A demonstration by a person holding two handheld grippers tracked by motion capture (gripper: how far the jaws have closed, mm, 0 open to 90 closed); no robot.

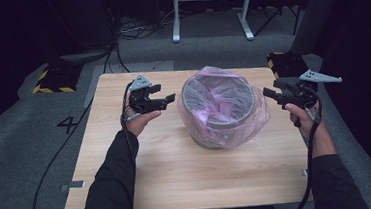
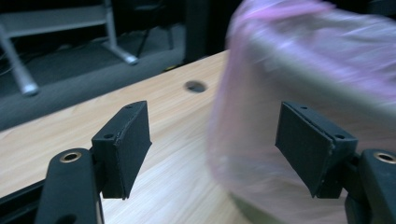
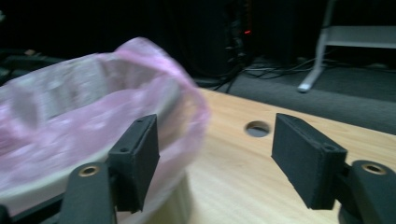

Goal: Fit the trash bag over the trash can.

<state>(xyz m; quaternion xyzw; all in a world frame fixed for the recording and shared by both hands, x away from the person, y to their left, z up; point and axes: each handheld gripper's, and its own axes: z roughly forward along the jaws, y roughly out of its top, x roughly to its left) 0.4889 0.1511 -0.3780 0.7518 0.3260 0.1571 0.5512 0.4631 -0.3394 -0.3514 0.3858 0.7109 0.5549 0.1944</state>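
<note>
High view: I note a grey bin (image 1: 219,109) lined with a pink bag (image 1: 223,99) at the middle of the wooden table (image 1: 178,170), bare board along the near edge. My left gripper (image 1: 165,93) and right gripper (image 1: 269,92) flank it, both clear of the plastic.

Left gripper view: jaws apart, nothing between them; bag blurred just ahead; a cable hole (image 2: 195,86) in the board.

Right gripper view: jaws apart, empty; bin rim behind one jaw, another hole (image 3: 258,128) beyond.

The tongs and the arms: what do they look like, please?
Both tongs, left tongs and right tongs, are black, with flat rectangular pads and brass-coloured rivets. Each carries a grey three-cornered plate and trails a black cable. The person wears dark long sleeves.
</note>
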